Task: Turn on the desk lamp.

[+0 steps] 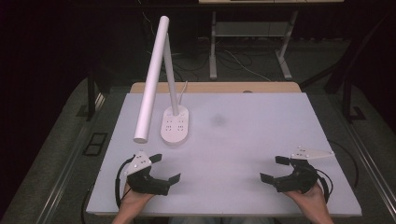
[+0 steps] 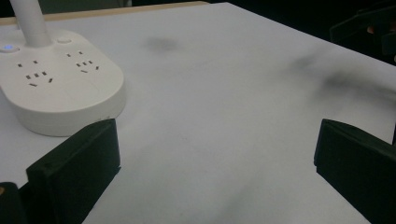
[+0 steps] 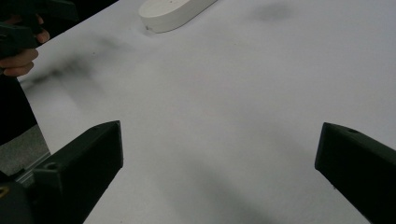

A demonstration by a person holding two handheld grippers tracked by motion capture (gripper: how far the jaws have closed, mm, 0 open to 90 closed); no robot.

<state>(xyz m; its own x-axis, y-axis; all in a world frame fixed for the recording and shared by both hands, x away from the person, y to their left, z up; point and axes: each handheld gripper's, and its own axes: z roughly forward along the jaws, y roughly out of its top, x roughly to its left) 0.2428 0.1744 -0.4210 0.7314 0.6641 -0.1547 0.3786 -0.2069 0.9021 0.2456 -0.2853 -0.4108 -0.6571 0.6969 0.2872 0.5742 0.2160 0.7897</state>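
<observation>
A white desk lamp stands at the back left of the white table [image 1: 243, 140]. Its oval base [image 1: 175, 125] carries socket outlets, a thin stem rises from it, and a long tube head [image 1: 151, 79] slants down toward the front. My left gripper [image 1: 165, 168] rests low near the front left, open, nothing between its jaws. In the left gripper view the lamp base [image 2: 60, 88] lies just ahead at the left. My right gripper [image 1: 274, 169] sits near the front right, open and empty. The right gripper view has the base's edge [image 3: 173, 14] far off.
A dark smudge [image 1: 218, 120] marks the table's middle. A wooden strip [image 1: 215, 87] runs along the far edge. Beyond it stand metal table legs [image 1: 213, 46] and cables on the carpet. The person's other hand [image 3: 18, 56] appears at the left of the right gripper view.
</observation>
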